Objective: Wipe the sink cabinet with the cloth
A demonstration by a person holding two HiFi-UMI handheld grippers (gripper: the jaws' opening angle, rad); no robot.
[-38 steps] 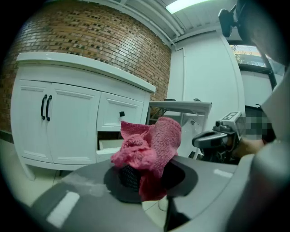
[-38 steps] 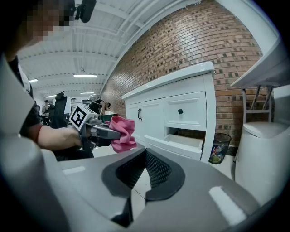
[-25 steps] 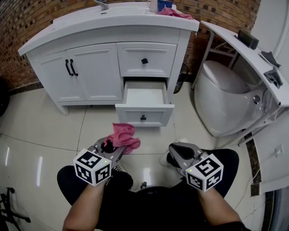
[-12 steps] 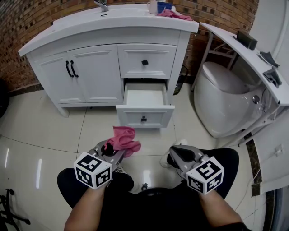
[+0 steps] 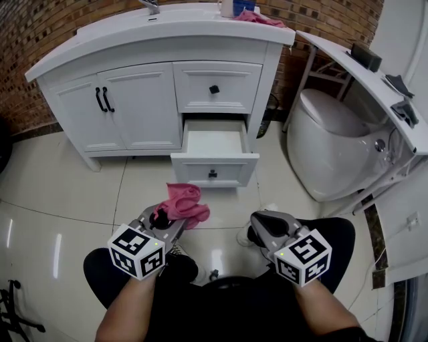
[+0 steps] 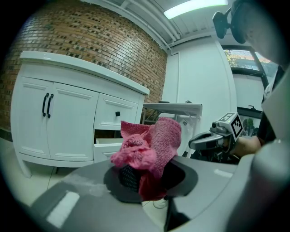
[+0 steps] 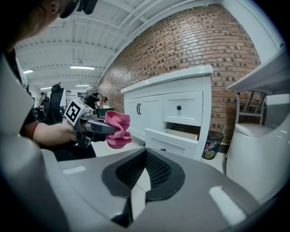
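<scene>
Loosely crumpled, pink cloth (image 5: 186, 202) sits in left claw (image 5: 162, 217).

Floor (image 5: 60, 194): glossy cream tiles, dark grout lines. Standing on it:
- white sink cabinet (image 5: 140, 107) against the brick wall, with its lower right drawer (image 5: 214, 167) pulled open
- white toilet (image 5: 328, 147) near the cabinet's right end
- small bin (image 7: 210, 144) between the two, by the wall

Cabinet top (image 5: 167, 30): white, curved front edge. On it:
- faucet (image 5: 150, 7) at rear middle
- white cup (image 5: 227, 8), blue item (image 5: 244, 5) and pink cloth (image 5: 257, 18) at rear right corner
</scene>
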